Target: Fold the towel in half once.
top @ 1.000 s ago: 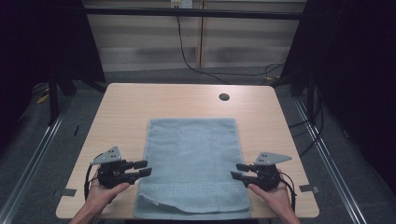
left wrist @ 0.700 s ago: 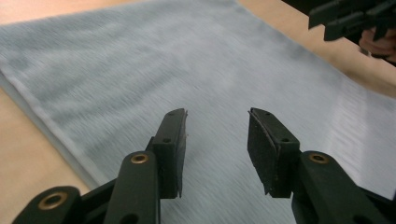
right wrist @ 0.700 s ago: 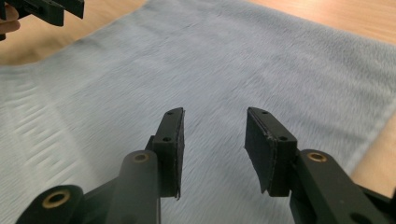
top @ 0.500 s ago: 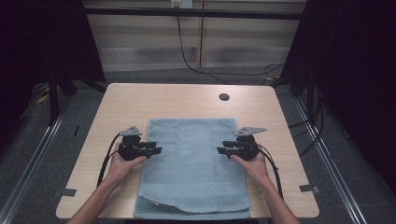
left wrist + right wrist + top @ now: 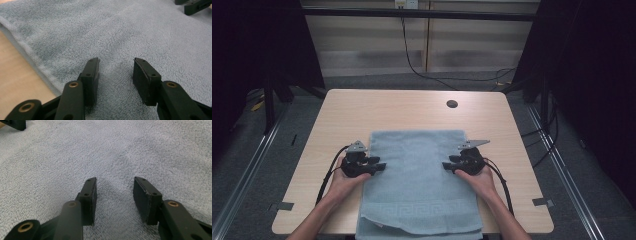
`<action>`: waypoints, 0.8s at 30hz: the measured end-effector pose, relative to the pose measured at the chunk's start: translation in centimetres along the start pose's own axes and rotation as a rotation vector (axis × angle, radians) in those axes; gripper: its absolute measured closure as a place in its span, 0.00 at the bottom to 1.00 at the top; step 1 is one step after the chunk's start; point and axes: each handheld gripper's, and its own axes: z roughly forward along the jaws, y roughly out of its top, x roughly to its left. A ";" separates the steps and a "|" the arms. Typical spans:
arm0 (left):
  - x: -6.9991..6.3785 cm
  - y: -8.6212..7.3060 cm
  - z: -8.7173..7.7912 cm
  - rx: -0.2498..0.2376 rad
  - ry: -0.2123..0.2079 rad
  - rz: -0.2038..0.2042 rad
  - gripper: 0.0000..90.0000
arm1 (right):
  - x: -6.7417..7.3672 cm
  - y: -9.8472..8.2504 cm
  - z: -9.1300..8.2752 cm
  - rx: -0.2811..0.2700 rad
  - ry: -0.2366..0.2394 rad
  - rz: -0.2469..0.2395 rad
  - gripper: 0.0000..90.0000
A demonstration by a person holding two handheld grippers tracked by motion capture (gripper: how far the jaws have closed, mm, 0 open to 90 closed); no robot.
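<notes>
Pre-grasp step: left claw (image 5: 379, 165) and right claw (image 5: 448, 165) over towel (image 5: 419, 185) side edges, both half-wide, just been opening, gripping nothing. Next: probably pinch edges, fold.

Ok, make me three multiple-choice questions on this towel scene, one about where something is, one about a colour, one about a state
1. Where does the round hole in the table lie?
A. beyond the towel's far right corner
B. at the near left corner
C. under the left gripper

2. What colour is the towel?
A. red
B. light blue
C. black

3. How do the left gripper and the right gripper stand?
A. both clamped on a cup
B. one lying on the floor
C. both open over the towel, nothing pinched

Answers:
1 A, the high view shows the hole past the towel, toward the far right.
2 B, pale blue terry shows in every view.
3 C, each gripper view shows a gap between the jaws with flat towel behind; the jaws have just been opening.
</notes>
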 end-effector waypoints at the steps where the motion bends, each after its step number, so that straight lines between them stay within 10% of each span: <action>1: -0.2 -0.1 -0.1 0.003 -0.003 0.007 0.62 | 0.2 -0.2 -0.2 0.000 0.003 0.002 0.61; 24: -4.8 -3.5 -3.3 0.033 -0.088 0.010 0.61 | 4.4 -4.2 -3.8 0.018 0.067 -0.047 0.61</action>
